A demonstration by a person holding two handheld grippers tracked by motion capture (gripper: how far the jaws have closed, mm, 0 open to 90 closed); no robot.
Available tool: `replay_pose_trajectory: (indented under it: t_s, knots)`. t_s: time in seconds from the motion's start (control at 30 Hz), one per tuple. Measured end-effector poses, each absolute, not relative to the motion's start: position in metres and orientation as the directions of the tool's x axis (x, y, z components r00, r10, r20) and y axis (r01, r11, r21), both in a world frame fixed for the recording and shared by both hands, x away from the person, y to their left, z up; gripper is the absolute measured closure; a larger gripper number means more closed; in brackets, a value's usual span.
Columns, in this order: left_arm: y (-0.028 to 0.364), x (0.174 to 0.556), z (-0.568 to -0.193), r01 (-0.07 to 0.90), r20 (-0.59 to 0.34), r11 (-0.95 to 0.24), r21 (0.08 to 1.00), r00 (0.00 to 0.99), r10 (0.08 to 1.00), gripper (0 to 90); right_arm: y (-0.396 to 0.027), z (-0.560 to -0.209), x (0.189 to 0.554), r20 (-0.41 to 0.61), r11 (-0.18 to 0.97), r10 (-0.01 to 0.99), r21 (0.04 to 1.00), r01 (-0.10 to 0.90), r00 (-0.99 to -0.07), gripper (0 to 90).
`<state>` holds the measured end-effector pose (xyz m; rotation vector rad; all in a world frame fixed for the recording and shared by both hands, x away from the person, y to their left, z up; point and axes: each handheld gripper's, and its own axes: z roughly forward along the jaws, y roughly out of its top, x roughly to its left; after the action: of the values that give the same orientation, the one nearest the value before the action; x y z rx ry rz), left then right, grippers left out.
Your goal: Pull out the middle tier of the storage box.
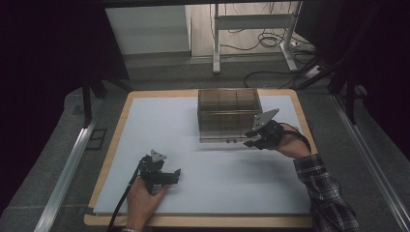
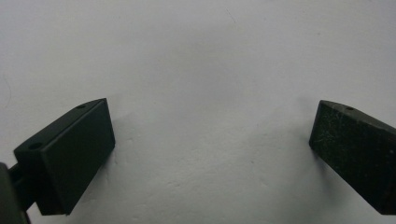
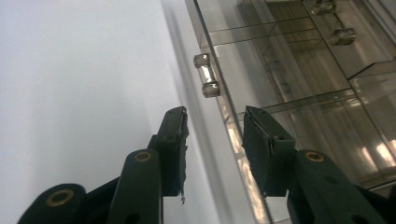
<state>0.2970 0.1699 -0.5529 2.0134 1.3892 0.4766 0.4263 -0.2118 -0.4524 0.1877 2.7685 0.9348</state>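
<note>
At 12 o'clock on the white surface (image 1: 193, 159): clear smoky plastic organizer box (image 1: 228, 115), divided into compartments, small knobs (image 3: 207, 74) along its front. Right gripper (image 1: 253, 137) at the box's 5 o'clock corner, just beside the front edge; fingers (image 3: 173, 140) narrowly parted, astride the front edge's line with nothing pinched, contact not discernible. Left gripper (image 1: 173, 175) at 7 o'clock, well apart from the box, low over bare sheet; fingers (image 2: 70, 156) spread wide, empty. Plaid sleeve (image 1: 324, 193) at 4 o'clock.
</note>
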Motion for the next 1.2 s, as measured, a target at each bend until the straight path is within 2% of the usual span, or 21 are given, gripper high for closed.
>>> replay_pose_trajectory:
  t_s: [0.9, 1.2]
  knots:
    - [0.169, 0.297, -0.553, 0.694, -0.062, -0.234, 0.681, 0.373, 0.926, 0.0, -0.220, -0.474, 0.385, -0.145, 0.722, 0.324, 0.677, 0.145, -0.935, 44.1]
    - [0.170, 0.297, -0.553, 0.694, -0.062, -0.234, 0.681, 0.373, 0.926, 0.0, -0.223, -0.482, 0.376, -0.140, 0.716, 0.354, 0.677, 0.171, -0.925, 31.4]
